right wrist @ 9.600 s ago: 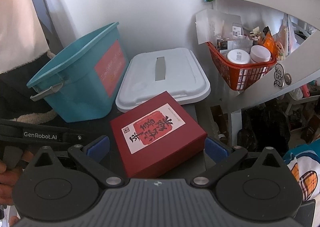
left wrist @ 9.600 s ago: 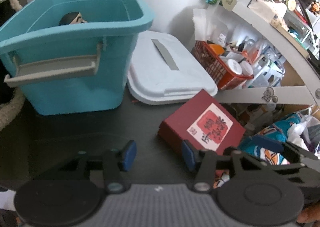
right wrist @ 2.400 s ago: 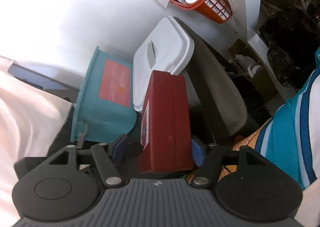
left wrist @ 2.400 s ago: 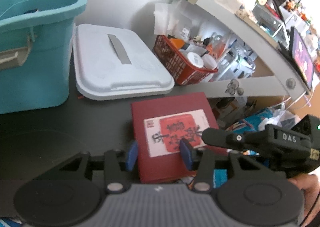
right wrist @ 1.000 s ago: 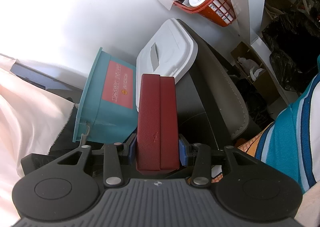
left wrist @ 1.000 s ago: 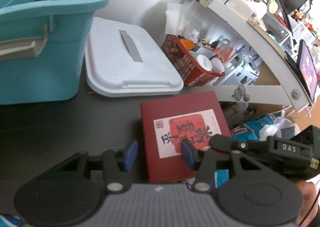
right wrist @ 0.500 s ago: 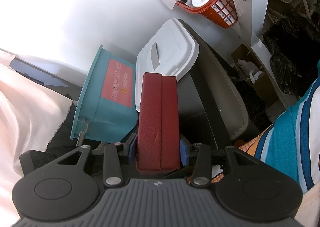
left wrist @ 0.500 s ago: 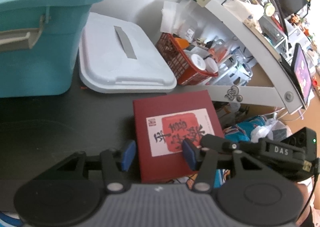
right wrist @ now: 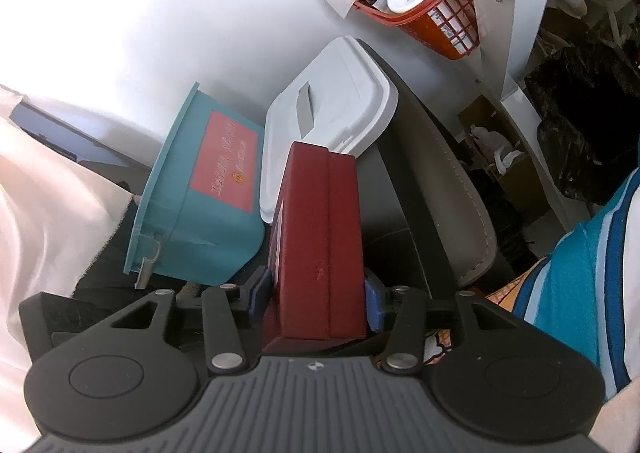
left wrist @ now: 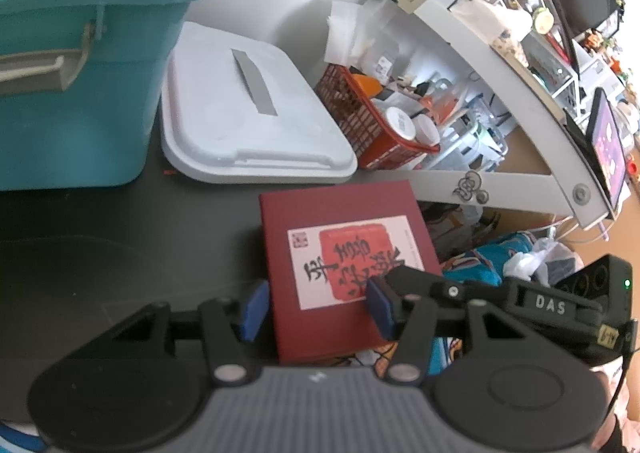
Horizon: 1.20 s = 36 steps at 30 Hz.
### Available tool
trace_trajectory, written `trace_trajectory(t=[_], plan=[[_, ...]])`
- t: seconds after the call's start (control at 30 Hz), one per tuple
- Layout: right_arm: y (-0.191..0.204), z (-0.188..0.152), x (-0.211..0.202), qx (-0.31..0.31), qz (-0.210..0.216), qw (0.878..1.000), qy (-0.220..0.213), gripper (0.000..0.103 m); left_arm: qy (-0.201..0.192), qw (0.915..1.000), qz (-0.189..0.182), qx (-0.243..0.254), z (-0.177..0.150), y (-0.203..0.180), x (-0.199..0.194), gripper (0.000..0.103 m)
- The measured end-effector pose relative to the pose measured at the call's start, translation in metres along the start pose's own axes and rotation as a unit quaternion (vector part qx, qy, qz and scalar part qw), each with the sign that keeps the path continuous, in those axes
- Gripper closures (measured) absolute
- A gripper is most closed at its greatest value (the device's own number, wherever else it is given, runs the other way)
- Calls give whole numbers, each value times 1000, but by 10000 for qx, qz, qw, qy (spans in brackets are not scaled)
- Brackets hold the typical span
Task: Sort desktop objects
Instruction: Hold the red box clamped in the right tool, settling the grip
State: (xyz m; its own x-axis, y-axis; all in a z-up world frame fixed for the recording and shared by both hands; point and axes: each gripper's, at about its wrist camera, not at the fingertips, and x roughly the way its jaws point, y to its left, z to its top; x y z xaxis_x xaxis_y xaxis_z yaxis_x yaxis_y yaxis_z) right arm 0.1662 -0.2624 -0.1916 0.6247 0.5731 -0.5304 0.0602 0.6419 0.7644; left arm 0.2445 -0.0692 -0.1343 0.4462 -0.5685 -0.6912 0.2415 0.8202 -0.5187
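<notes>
A dark red box (left wrist: pixel 344 261) with a red and white label is held off the black table. My right gripper (right wrist: pixel 316 293) is shut on the red box (right wrist: pixel 320 237), its pads pressing the box's top and bottom faces at its near edge. My left gripper (left wrist: pixel 316 311) is open and empty; its fingers hover over the box's near left corner without clamping it. The right gripper's body reaches in from the right in the left wrist view (left wrist: pixel 520 305). A teal bin (left wrist: pixel 80 65) stands at the back left.
A white lidded box (left wrist: pixel 248 113) lies right of the teal bin (right wrist: pixel 200 193). An orange-red basket (left wrist: pixel 368 125) of jars stands by a white shelf frame (left wrist: pixel 500 65). The table's padded right edge (right wrist: pixel 452 189) drops to floor clutter.
Over ten seconds my right gripper closed on the red box, tilted it and lifted it from the table. In the last second the box has barely moved, and my left gripper stays open above it.
</notes>
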Motion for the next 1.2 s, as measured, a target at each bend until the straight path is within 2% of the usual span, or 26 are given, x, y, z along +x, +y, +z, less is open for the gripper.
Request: trace_trajectory(t=[0.2,0.4,0.6,0.93,1.2], plan=[[-2,0,2,55,56,10000,30,52,-4,10000,25,14,1,1,-1,46],[3,1,-3,-44,205,9998,-19,57,-60,9997,197,-105,4,7,-6,45],[8,0,-11,-136,114,9998,22,58,-24,9994,245,-258,3,15,-4,45],[3,1,-13,5,161,9998,114,58,10,9991,196,-387,2,19,-1,41],[-3,2,-11,247,224,9993,186,56,64,9986,-101,-507,0,19,1,39]])
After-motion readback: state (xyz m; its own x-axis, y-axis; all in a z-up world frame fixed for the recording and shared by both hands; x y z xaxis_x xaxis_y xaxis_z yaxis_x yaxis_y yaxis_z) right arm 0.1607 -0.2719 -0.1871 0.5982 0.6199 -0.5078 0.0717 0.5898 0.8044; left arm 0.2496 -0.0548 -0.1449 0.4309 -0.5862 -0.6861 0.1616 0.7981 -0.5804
